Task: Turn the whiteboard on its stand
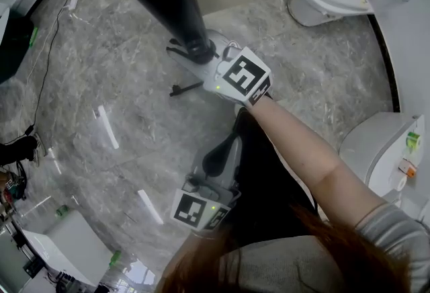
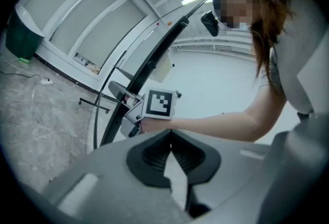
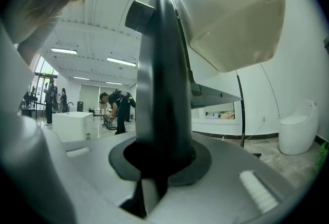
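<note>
Your right tongs [image 3: 159, 159] clamp the dark edge of the whiteboard [image 3: 160, 74], cut off at the head view's top; the left gripper view shows more of it, plus the stand [image 2: 95, 104]. Your left tongs [image 2: 171, 134] sit closed, empty.

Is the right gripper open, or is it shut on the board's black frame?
Shut on it. In the right gripper view the frame fills the gap between the right gripper's jaws, and both pads press against it.
</note>
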